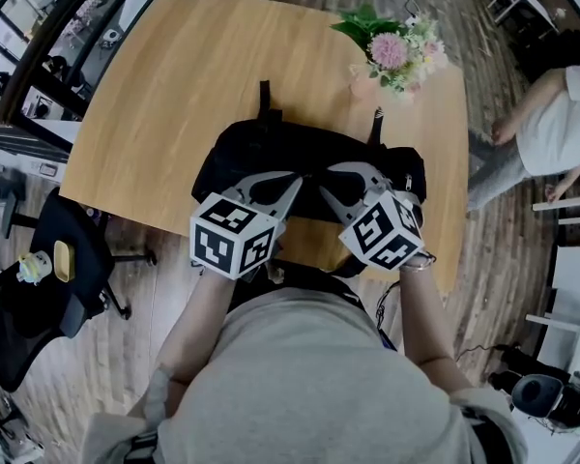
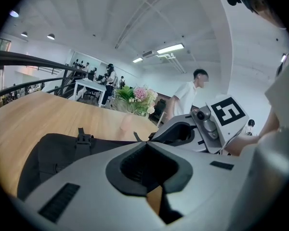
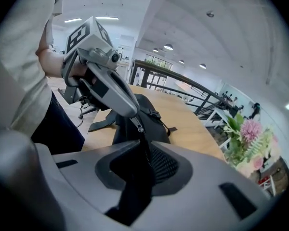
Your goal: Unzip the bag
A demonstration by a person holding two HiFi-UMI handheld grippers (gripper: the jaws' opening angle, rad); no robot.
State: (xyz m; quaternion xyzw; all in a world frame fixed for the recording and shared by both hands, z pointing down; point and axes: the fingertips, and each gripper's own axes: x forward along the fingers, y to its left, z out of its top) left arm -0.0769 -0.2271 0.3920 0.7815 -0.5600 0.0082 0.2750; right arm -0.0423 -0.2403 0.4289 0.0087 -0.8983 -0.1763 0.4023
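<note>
On a wooden table in a bright office hall, the left gripper is pinching the zip pull, and the right gripper is clamping the black bag.

Open-plan office: swivel chair, desks.

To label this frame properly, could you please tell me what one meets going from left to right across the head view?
Black office chair → left gripper → right gripper → person in white.
</note>
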